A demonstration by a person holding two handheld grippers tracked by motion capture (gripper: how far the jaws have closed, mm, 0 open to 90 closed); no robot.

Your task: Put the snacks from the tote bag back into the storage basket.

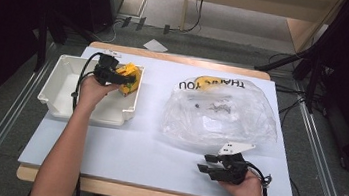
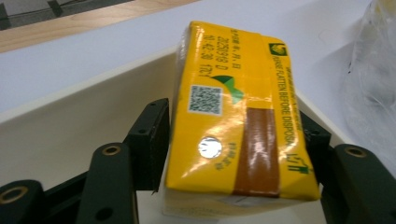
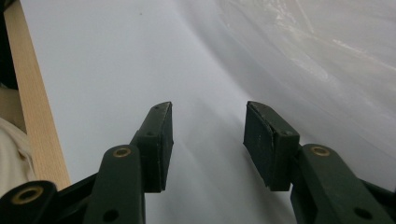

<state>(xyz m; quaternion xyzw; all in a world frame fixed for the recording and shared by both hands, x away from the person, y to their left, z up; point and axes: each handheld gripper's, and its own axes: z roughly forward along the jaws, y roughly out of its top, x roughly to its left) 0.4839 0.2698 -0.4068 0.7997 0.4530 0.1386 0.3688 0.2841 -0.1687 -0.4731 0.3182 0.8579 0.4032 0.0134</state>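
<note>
A person sits at a white table [image 1: 147,140] with a gripper in each hand. The left gripper [image 1: 115,74] is at about ten o'clock on the table, reaching over a white tray [image 1: 62,89]. A yellow drink carton [image 2: 238,116] sits between its two black jaws, at the tray's right end near the far wall. In the left gripper view the carton lies on its side, with a small silver dot and a brown stripe facing up. The jaws stand wide, one on each side of the carton. On the left side there is a thin gap between the pad and the carton, so the carton looks let go and rests in the tray. The right side is hidden behind the carton, so I cannot tell if that pad touches. The right gripper [image 1: 212,164] is at about five o'clock, low over the bare table. Its jaws are wide apart and hold nothing. Just past it, at about two o'clock, lies a crinkly clear plastic bag [image 1: 221,114] with black letters and something yellow inside at its far edge.
</note>
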